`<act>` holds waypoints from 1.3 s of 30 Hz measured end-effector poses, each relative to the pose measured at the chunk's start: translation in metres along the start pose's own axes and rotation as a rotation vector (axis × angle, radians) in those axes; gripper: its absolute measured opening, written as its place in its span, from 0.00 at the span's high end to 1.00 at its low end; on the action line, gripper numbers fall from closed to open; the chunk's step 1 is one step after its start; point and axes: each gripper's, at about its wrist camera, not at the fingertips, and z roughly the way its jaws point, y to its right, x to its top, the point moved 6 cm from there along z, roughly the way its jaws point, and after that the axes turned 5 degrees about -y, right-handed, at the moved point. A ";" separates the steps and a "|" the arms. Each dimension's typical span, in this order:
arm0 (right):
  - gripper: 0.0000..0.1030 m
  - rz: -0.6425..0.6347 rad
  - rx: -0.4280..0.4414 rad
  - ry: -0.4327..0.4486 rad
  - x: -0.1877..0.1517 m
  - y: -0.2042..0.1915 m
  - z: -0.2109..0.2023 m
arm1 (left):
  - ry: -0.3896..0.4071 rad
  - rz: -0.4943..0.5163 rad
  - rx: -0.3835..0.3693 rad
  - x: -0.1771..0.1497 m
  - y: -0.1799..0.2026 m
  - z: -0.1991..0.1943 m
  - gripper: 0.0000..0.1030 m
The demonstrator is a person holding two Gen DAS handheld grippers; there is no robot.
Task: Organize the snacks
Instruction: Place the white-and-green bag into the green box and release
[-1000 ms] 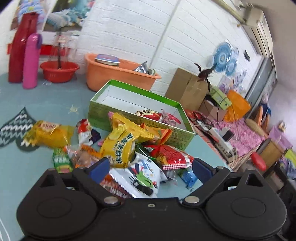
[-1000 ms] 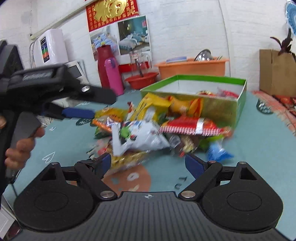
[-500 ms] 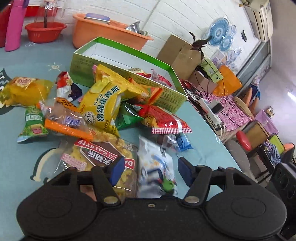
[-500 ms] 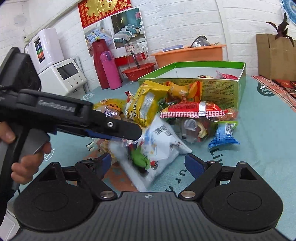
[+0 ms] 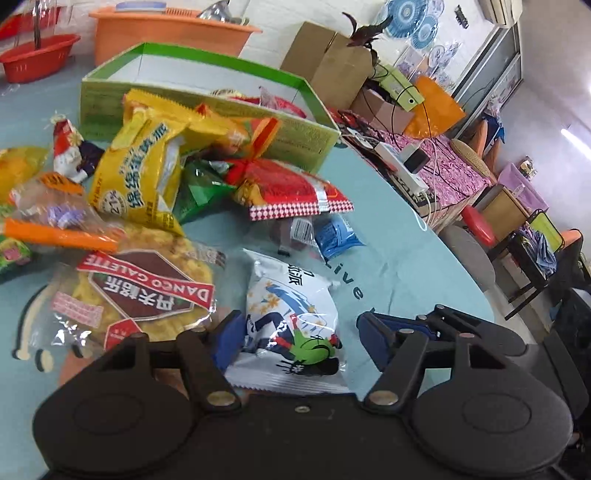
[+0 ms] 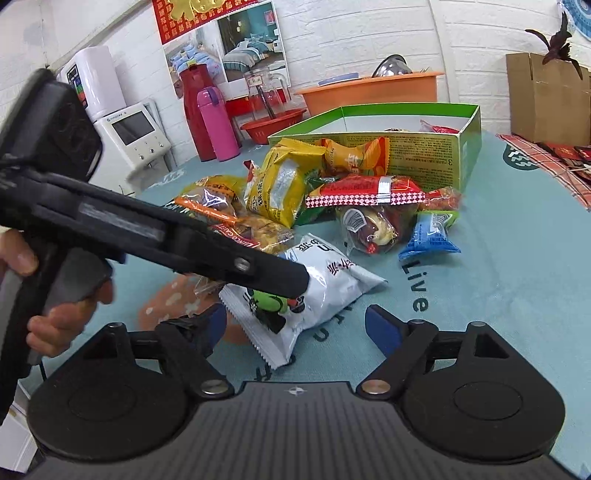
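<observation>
A white snack bag point(image 5: 291, 325) with a green cartoon figure lies on the teal tablecloth; it also shows in the right wrist view point(image 6: 314, 291). My left gripper point(image 5: 299, 336) is open, its fingers on either side of the bag's near end; the gripper reaches over the bag in the right wrist view point(image 6: 266, 273). My right gripper point(image 6: 295, 326) is open and empty just in front of the same bag. A pile of snack packs point(image 5: 147, 177) lies before the green box point(image 5: 306, 140), which holds a few packs point(image 6: 439, 129).
An orange basin point(image 5: 173, 33), a red basket point(image 5: 33, 59), a red and a pink flask point(image 6: 214, 122) stand behind the box. A brown paper bag point(image 6: 546, 99) is at the right. The table edge point(image 5: 461, 266) curves at the right.
The left gripper has come down over the white bag and stands around its near end. The right gripper has stayed open in front of the bag.
</observation>
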 end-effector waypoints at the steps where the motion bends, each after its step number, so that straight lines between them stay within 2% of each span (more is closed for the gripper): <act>1: 0.00 -0.005 -0.002 0.000 -0.002 0.000 0.000 | -0.007 -0.009 -0.011 -0.001 0.001 0.001 0.12; 4: 0.00 -0.011 -0.010 -0.013 -0.004 0.001 0.001 | -0.013 0.005 -0.037 -0.003 0.006 0.001 0.13; 8: 0.00 -0.003 -0.002 -0.010 -0.002 0.002 0.005 | -0.016 -0.036 -0.040 -0.004 -0.001 0.005 0.13; 10: 0.00 -0.003 -0.006 -0.002 0.000 0.003 0.008 | -0.007 -0.027 -0.038 -0.004 0.003 0.008 0.19; 11: 0.00 -0.009 -0.009 0.008 0.000 0.003 0.010 | 0.005 -0.009 -0.014 -0.005 0.005 0.009 0.20; 13: 0.06 -0.017 -0.023 0.021 0.000 0.004 0.011 | 0.024 0.012 0.040 -0.006 0.008 0.009 0.25; 15: 0.19 -0.015 -0.035 0.027 0.001 0.006 0.007 | 0.039 -0.018 0.026 -0.008 0.010 0.004 0.25; 18: 0.23 -0.017 -0.026 0.051 0.007 0.004 -0.007 | 0.086 -0.009 0.007 -0.003 0.018 -0.011 0.26; 23: 0.24 -0.097 -0.034 0.166 0.038 -0.004 -0.030 | 0.213 0.043 0.014 0.029 0.035 -0.045 0.26; 28: 0.24 -0.153 -0.029 0.263 0.086 -0.003 -0.028 | 0.311 0.042 0.020 0.075 0.030 -0.062 0.27; 33: 0.25 -0.184 -0.028 0.315 0.129 0.006 -0.004 | 0.338 0.021 0.037 0.119 0.009 -0.057 0.26; 39: 0.25 -0.168 -0.021 0.292 0.172 0.026 0.039 | 0.327 0.000 0.048 0.166 -0.029 -0.038 0.26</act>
